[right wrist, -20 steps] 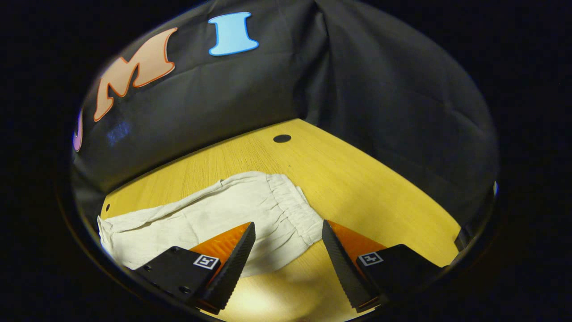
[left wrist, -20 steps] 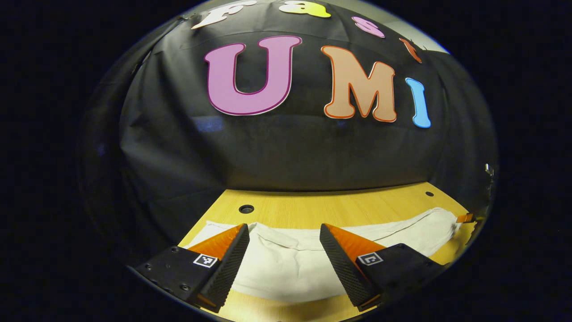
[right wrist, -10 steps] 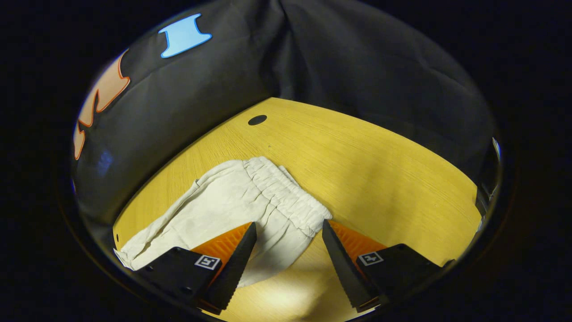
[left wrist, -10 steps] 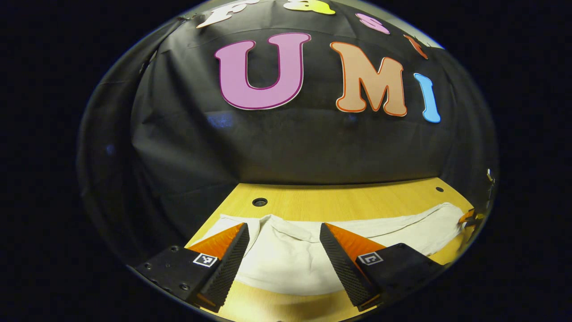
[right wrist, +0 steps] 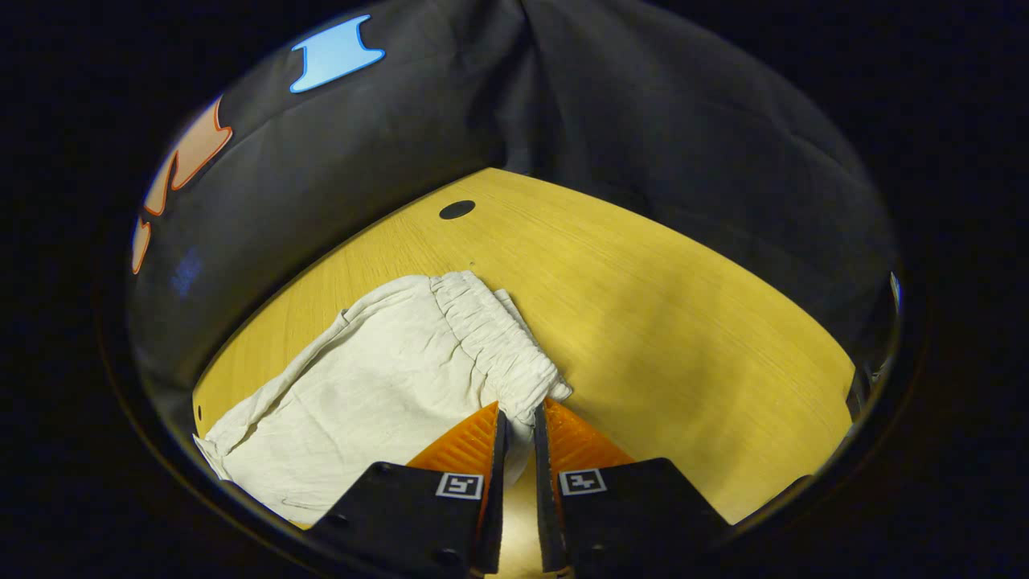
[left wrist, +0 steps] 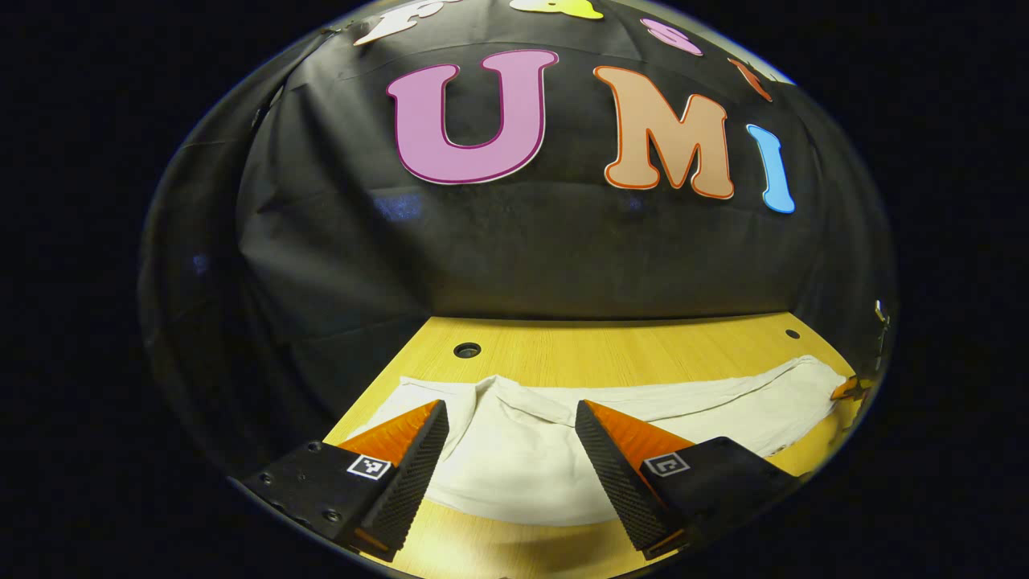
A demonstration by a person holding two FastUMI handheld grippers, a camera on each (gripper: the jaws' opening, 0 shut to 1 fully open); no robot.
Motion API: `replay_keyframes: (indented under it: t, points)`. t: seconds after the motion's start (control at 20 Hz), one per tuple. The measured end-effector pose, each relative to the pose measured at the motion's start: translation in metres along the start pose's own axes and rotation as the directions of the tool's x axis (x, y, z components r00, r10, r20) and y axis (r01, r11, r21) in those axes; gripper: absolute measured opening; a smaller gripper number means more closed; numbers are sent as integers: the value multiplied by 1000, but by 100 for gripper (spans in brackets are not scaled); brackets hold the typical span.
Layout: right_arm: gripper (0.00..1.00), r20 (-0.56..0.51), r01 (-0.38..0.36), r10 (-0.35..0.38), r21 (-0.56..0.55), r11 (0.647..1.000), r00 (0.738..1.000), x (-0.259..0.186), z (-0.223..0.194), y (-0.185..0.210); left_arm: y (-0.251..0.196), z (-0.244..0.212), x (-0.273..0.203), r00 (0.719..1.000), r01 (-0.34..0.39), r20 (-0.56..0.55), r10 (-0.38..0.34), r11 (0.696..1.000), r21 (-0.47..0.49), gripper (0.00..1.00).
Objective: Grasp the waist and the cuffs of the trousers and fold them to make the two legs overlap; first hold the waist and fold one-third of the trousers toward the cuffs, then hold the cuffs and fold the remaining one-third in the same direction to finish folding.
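White trousers [left wrist: 691, 406] lie stretched across the wooden table [left wrist: 611, 354]. In the left gripper view, my left gripper [left wrist: 509, 410] is open above their cuff end, one finger on each side of the cloth and neither pressing on it. In the right gripper view, the trousers [right wrist: 378, 370] run away to the left, and the gathered elastic waistband [right wrist: 490, 338] faces me. My right gripper [right wrist: 518, 412] is shut on the near corner of that waistband, with cloth pinched between both fingers. At the far right of the left gripper view, part of the right gripper [left wrist: 844, 388] meets the waist end.
Black cloth walls close in the back and sides of the table. Round holes sit in the tabletop near the back [left wrist: 466, 350] [left wrist: 793, 333] [right wrist: 457, 210]. Bare wood [right wrist: 659, 322] stretches to the right of the waistband.
My right gripper went from open around the waistband corner to shut on it. My left gripper stayed open and shifted slightly over the cuff end.
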State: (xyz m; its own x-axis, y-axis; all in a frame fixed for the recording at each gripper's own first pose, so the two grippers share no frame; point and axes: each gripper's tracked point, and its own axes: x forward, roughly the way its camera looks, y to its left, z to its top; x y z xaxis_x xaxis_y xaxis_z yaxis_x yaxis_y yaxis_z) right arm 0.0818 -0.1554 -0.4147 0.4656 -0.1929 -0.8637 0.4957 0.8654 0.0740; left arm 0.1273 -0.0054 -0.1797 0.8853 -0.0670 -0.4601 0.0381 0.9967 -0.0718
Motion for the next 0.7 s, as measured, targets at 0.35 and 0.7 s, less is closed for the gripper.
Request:
replay_keyframes:
  t: [0.35,0.7]
  points:
    - [20,33,-61,59,38,997,998,-11,13,12,0,-5,-4,1000,-9,-20,9,1000,-5,97]
    - [20,160,-245,249,-47,968,955,-80,49,26,4,-12,-8,999,-3,-35,1,999,-40,97]
